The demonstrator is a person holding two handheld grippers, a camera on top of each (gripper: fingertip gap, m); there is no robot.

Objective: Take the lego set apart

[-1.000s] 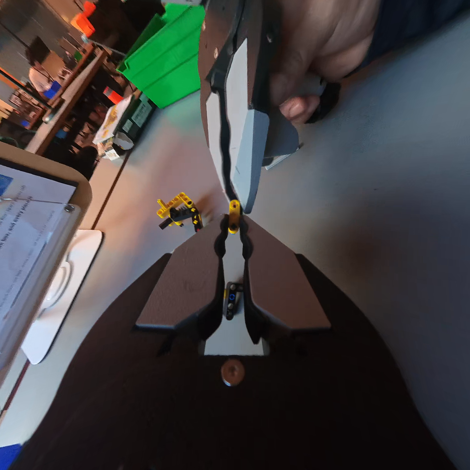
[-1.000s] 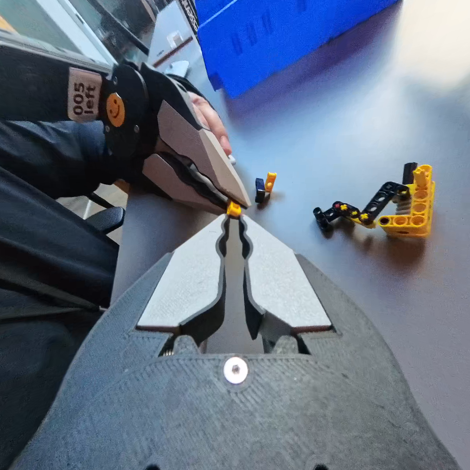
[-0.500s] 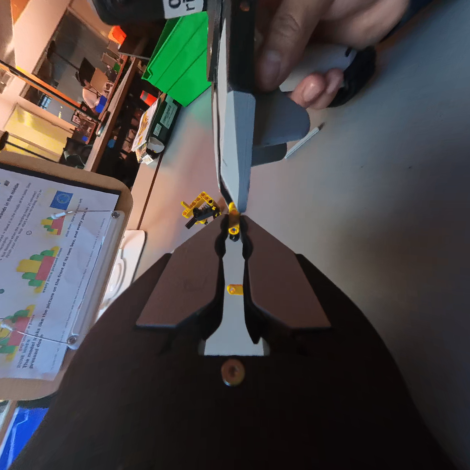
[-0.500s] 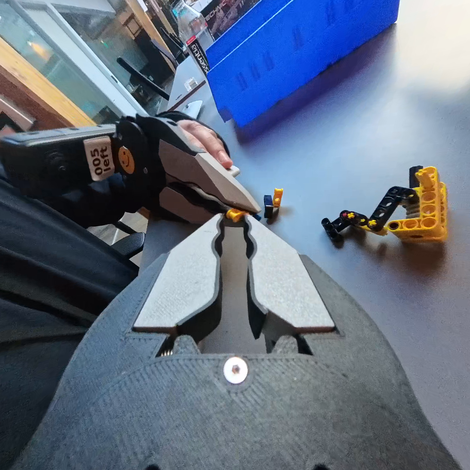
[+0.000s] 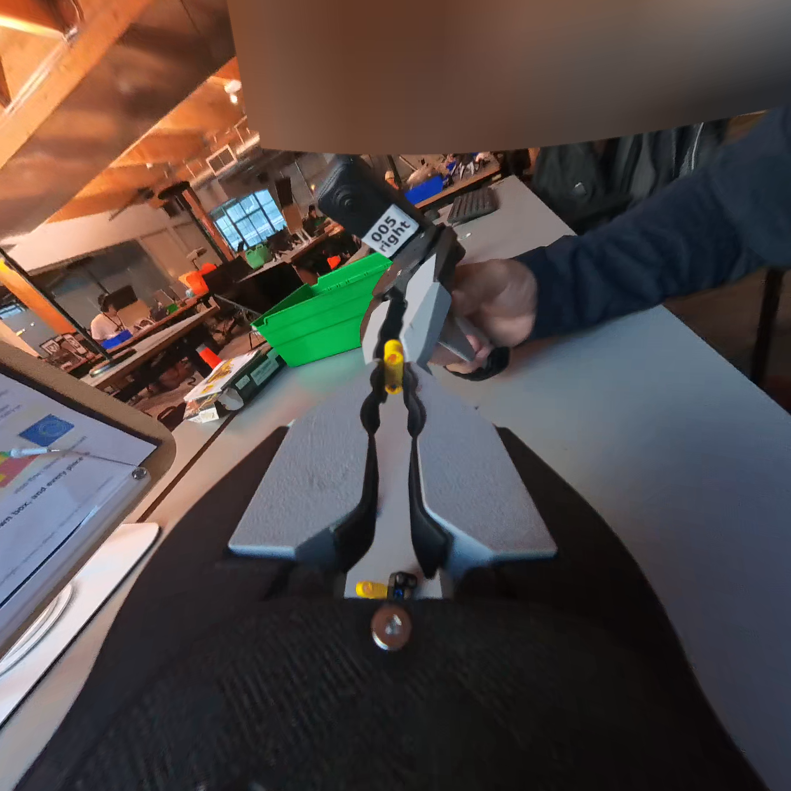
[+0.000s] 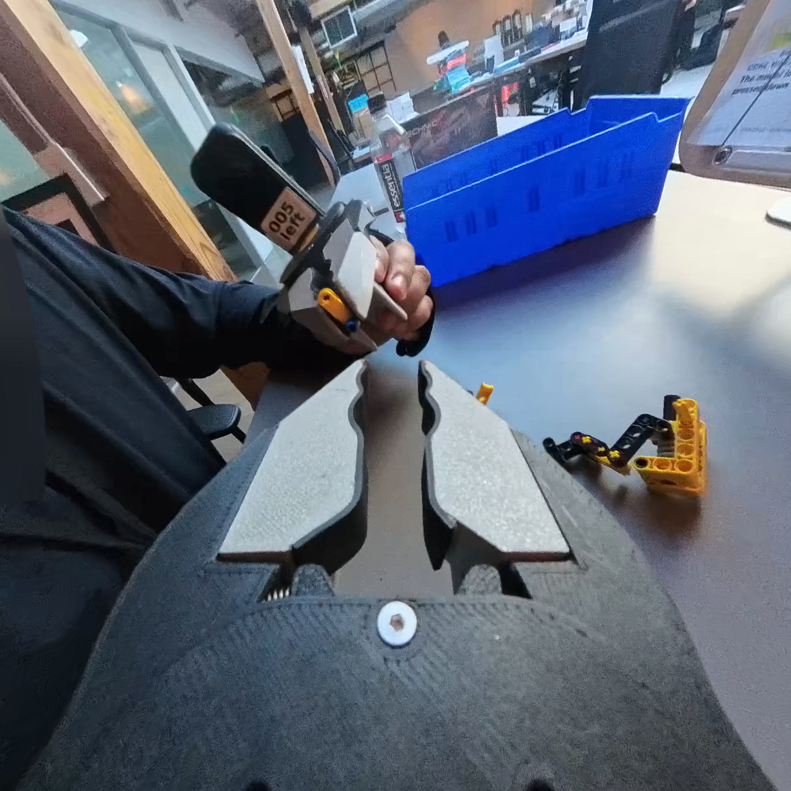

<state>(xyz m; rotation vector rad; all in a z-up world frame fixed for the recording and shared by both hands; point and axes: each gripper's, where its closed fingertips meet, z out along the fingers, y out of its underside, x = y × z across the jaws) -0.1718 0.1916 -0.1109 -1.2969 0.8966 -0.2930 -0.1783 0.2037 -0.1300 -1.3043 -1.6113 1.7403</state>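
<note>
My left gripper [image 5: 391, 379] is shut on a small yellow lego piece [image 5: 393, 357] and holds it above the table. In the right wrist view the same piece [image 6: 331, 303] sits between the left gripper's fingers [image 6: 351, 274], with a blue pin [image 6: 352, 326] at its lower end. My right gripper [image 6: 394, 367] is open and empty, just below and apart from that piece. The rest of the set, a yellow and black assembly [image 6: 642, 449], lies on the table [image 6: 599, 334] to the right. A small loose yellow part [image 6: 484, 391] lies behind my right finger.
A blue bin [image 6: 535, 192] stands at the back of the right wrist view, with a bottle [image 6: 391, 171] beside it. A green bin [image 5: 316, 316] stands behind the grippers. A display board [image 5: 64, 471] stands at left. Loose small parts [image 5: 385, 588] lie under my left gripper.
Both grippers were shut together on the yellow piece. My right gripper has opened and drawn back; my left gripper has kept the piece and lifted it away from the table.
</note>
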